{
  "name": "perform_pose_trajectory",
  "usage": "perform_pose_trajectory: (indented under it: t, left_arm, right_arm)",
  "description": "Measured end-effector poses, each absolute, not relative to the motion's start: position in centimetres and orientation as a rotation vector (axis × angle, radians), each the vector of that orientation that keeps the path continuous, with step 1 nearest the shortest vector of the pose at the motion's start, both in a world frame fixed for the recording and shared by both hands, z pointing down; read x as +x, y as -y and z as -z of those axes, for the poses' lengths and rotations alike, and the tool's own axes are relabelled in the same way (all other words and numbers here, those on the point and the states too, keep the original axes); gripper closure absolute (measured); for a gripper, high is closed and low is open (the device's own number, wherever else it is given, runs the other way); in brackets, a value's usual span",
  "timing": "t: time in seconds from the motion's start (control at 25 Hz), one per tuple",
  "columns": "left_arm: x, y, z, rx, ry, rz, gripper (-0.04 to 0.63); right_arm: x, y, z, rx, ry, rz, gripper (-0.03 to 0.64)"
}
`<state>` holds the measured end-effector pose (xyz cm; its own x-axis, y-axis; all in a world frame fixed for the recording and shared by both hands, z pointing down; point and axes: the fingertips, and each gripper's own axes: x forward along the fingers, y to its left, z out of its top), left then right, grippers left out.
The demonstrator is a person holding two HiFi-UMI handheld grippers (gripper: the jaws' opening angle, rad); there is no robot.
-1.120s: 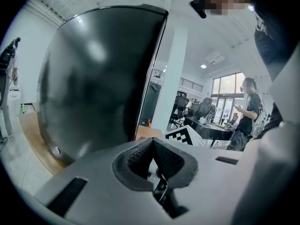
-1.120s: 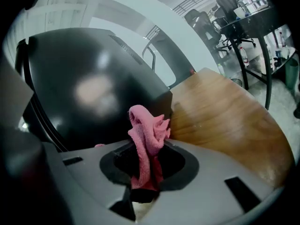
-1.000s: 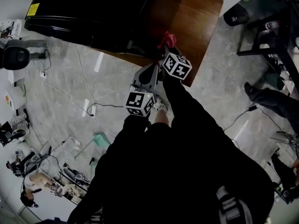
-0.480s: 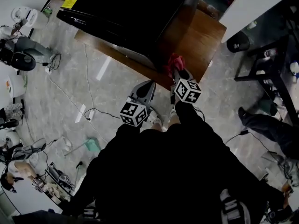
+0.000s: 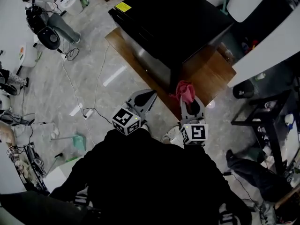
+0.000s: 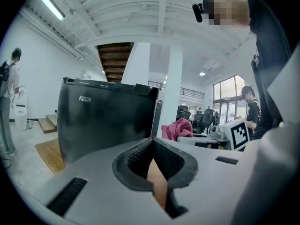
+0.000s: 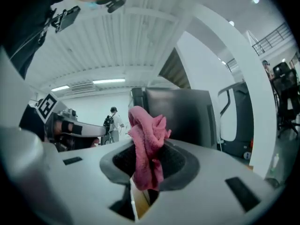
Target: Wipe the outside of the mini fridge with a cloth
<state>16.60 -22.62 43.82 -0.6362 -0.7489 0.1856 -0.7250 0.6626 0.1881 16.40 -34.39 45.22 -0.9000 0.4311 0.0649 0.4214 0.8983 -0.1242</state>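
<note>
Two grippers show in the head view, yet the hands on them are hidden under the person's dark clothing, which fills the lower frame. Left gripper (image 5: pixel 149 95) (image 6: pixel 153 142): jaws pressed together, nothing between them. Right gripper (image 5: pixel 188 101) (image 7: pixel 145 159): clenched on the pink cloth (image 5: pixel 185 92) (image 7: pixel 146 139), which bunches up above the jaws and hangs down through them. Neither gripper touches the mini fridge (image 5: pixel 178 27) (image 6: pixel 103 121) (image 7: pixel 183 111), and the cloth is held just short of its near corner. Its dark side faces are in shadow, so little detail shows there. A yellow sticker (image 5: pixel 123 6) sits on its top, the print too small to read. The pale lettering (image 6: pixel 85 99) on one side is blurred.

Down to the surface: the fridge stands on a low wooden platform (image 5: pixel 211 71) on grey stone floor (image 5: pixel 93 74), with cables (image 5: pixel 70 86) trailing across it. A black rack (image 5: pixel 267 121) stands at the right, partly cut off. White pillars (image 6: pixel 176 83) rise behind the fridge, under a ribbed white ceiling (image 7: pixel 117 41). A person (image 6: pixel 9 102) stands far left.
</note>
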Motion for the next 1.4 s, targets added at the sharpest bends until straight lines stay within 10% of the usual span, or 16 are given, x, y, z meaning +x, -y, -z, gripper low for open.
perform_pose_trajectory:
  t: [1.4]
  left_arm:
    - [8.5, 10.4, -35.6, 1.854, 2.576, 0.19, 0.589]
  right_arm:
    - [8.7, 16.6, -35.3, 0.039, 2.827, 1.324, 0.511]
